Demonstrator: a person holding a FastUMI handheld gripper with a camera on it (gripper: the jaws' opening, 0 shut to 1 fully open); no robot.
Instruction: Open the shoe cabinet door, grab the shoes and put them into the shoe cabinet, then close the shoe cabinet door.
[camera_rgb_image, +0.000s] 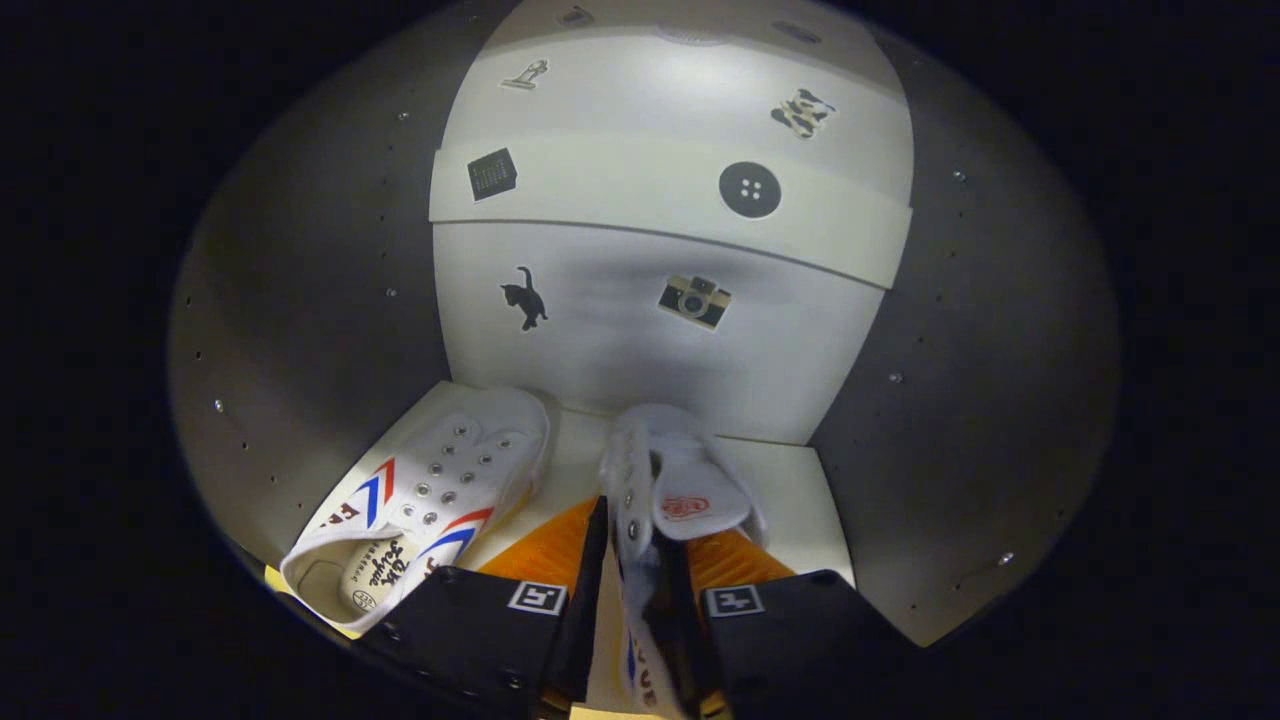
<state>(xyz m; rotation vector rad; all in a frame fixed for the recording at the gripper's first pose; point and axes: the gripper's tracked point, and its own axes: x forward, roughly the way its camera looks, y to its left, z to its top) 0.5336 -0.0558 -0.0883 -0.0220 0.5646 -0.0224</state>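
I am looking into the shoe cabinet (640, 330), whose white back panel carries small stickers. A white canvas shoe (425, 500) with red and blue stripes lies on the cabinet floor (790, 490), just left of my fingers, toe toward the back. A second white shoe (660, 500) stands between my fingers, its tongue and eyelet flap sticking up ahead of them. My gripper (645, 560) is shut on this shoe's side wall, holding it just above or on the floor; contact with the floor is unclear.
Grey side walls (310, 330) of the cabinet close in left and right (980, 380). A white shelf edge (660, 195) crosses the back above the shoes. Bare floor lies to the right of the held shoe.
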